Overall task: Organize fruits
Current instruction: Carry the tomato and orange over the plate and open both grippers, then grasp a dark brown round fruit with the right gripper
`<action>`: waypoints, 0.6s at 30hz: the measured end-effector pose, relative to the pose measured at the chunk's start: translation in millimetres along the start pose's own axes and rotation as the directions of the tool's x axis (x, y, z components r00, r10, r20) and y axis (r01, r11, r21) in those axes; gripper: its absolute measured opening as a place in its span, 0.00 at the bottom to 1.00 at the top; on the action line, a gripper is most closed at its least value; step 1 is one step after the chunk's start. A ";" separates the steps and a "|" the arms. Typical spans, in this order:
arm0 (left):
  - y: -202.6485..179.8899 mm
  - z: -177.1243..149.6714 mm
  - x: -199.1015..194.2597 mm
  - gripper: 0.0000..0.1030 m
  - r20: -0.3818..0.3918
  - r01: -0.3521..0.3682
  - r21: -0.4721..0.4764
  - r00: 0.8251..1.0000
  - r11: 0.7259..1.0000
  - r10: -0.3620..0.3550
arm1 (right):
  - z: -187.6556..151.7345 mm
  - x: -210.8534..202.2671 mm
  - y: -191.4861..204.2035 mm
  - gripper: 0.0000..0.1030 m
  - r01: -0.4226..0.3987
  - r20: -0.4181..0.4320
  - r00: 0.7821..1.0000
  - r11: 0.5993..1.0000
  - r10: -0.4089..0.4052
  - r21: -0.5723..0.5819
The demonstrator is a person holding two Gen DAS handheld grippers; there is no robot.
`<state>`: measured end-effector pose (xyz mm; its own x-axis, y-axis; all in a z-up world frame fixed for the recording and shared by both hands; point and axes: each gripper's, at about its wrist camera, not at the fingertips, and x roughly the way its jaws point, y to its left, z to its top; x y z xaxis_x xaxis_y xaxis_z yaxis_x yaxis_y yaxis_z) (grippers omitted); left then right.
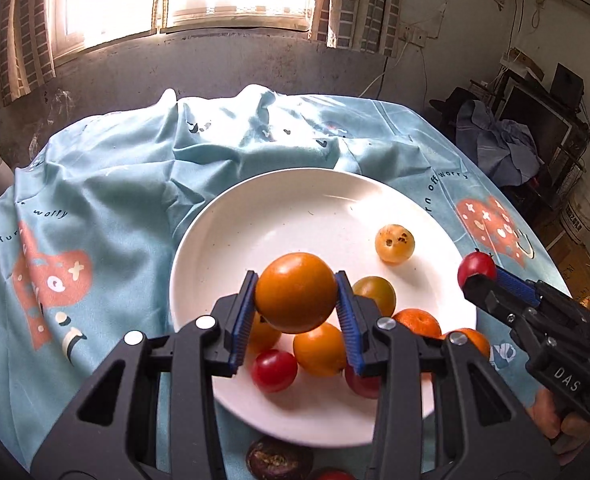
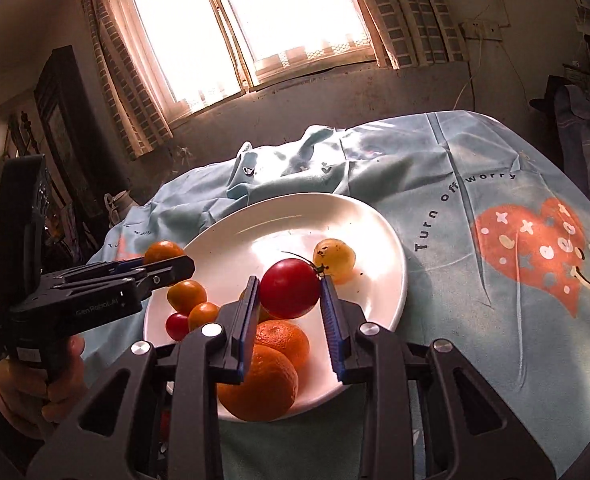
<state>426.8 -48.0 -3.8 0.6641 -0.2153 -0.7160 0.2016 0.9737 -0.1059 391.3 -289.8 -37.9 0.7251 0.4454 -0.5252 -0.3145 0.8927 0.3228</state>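
Observation:
My left gripper (image 1: 297, 294) is shut on an orange tomato (image 1: 296, 291) and holds it above the white plate (image 1: 255, 216). On that plate lie a yellow spotted fruit (image 1: 394, 243), a greenish tomato (image 1: 377, 292), a red cherry tomato (image 1: 274, 370) and several orange fruits (image 1: 320, 349). My right gripper (image 2: 289, 292) is shut on a red tomato (image 2: 289, 289) with a stem, over the plate (image 2: 295, 216). In the left wrist view the right gripper (image 1: 480, 270) shows at the plate's right edge. In the right wrist view the left gripper (image 2: 167, 262) sits at the left with its orange tomato (image 2: 163, 251).
A light blue cloth (image 1: 115, 184) with red heart prints covers the round table, rumpled at the far side. A dark purple fruit (image 1: 279, 458) lies on the cloth before the plate's near rim. A wall and window stand behind; clutter fills the right side of the room.

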 end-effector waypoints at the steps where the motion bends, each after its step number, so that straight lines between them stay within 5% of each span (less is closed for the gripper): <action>1: -0.1 1.6 6.3 0.38 -0.009 -0.004 -0.002 1.000 1.000 0.004 | 0.2 2.0 0.5 0.30 0.001 -0.003 1.000 1.000 -0.001 -0.008; 4: 2.3 -0.3 16.9 0.39 -0.035 -0.011 -0.016 0.999 1.000 0.010 | 0.0 3.3 3.0 0.30 0.005 -0.008 1.000 1.000 -0.005 -0.023; 5: 3.0 -2.1 16.6 0.50 -0.038 -0.014 -0.019 0.999 1.000 0.013 | -0.1 3.4 3.8 0.33 0.003 -0.019 1.000 1.000 -0.003 -0.025; 7: 4.3 -7.6 4.4 0.82 -0.007 -0.050 -0.024 0.999 0.998 0.050 | -0.2 -0.3 7.0 0.56 0.015 -0.024 1.000 0.999 -0.016 -0.031; 8: 5.5 -10.4 -6.0 0.87 0.027 -0.072 -0.023 0.997 0.997 0.073 | -0.9 -6.6 9.4 0.61 0.024 -0.001 1.000 0.999 -0.024 -0.036; 18: 24.3 -64.2 -101.8 0.96 0.111 -0.059 -0.041 0.992 0.997 0.064 | -19.8 -59.4 47.7 0.61 0.006 0.038 0.999 0.996 -0.003 -0.084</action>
<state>317.8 2.4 22.2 0.7513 -0.1599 -0.6403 0.1324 0.9870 -0.0912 321.2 -272.3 -6.9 0.7490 0.4395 -0.4958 -0.3600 0.8982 0.2525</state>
